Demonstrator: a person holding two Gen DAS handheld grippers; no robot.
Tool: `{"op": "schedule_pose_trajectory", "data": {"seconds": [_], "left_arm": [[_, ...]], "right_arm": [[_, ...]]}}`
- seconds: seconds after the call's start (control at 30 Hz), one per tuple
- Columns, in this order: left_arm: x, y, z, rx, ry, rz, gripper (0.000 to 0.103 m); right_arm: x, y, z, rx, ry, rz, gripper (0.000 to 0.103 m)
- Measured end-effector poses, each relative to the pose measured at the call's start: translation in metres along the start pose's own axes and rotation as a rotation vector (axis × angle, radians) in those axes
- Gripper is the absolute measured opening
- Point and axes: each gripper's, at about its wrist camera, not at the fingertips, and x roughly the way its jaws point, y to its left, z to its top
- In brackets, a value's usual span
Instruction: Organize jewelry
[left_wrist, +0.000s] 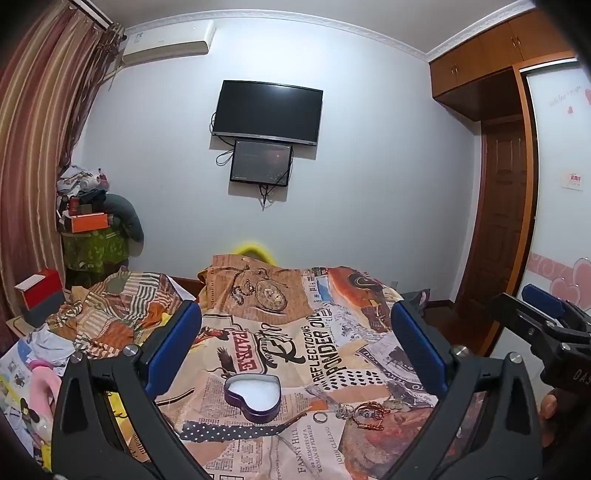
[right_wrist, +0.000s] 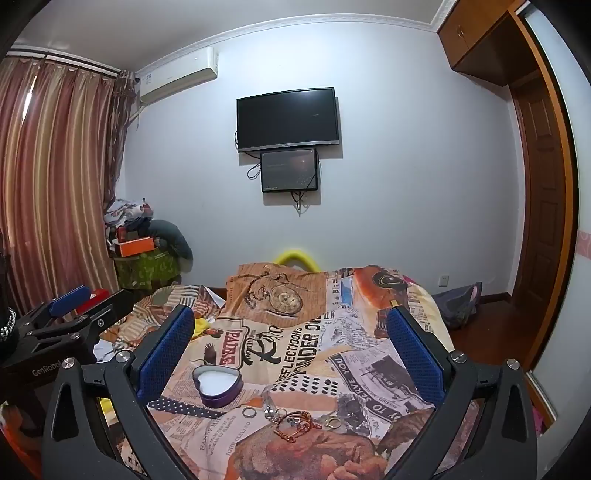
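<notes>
Both grippers hover side by side over a bed covered with a newspaper-print cloth (left_wrist: 295, 354), neither touching anything. Left gripper (left_wrist: 295, 350) has its blue-padded fingers (left_wrist: 173, 347) spread wide, nothing between the pads; right gripper (right_wrist: 291, 350) likewise, jaws wide apart and empty. In the left wrist view the right gripper shows at 3 o'clock, with fingertips of a hand (left_wrist: 550, 406) just below it; in the right wrist view the left gripper sits at 9 o'clock. Heart-shaped tin (left_wrist: 253, 395), purple wall, white lining, lid off, lies on the cloth at about 6 o'clock, between the left fingers and nearer the left pad. Jewelry lies loose on the cloth, just to the tin's 4 o'clock: a plain ring (right_wrist: 249, 412) nearest the tin, then a silvery piece (right_wrist: 271, 408), a copper-coloured chain (right_wrist: 295, 422) in a small heap, and gold rings (right_wrist: 332, 422) furthest out; all outside the tin. A dark polka-dot strip (right_wrist: 181, 408) lies at the tin's 7 o'clock. Background wall: TV (right_wrist: 287, 119) at 12 o'clock with a smaller screen (right_wrist: 289, 170) just under it, air conditioner (right_wrist: 177, 75) at 11 o'clock, striped curtains (right_wrist: 55, 177) at 9 o'clock, wooden wardrobe (left_wrist: 491, 62) at 1 o'clock.
</notes>
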Motion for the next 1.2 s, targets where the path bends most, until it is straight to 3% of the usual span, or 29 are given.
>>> {"op": "schedule_pose_trajectory", "data": {"seconds": [1.2], "left_arm": [[-0.0023, -0.0061, -0.0002, 0.021, -0.003, -0.002, 0.103]], "right_arm": [[0.0008, 0.0028, 0.0009, -0.021, -0.003, 0.001, 0.103]]}}
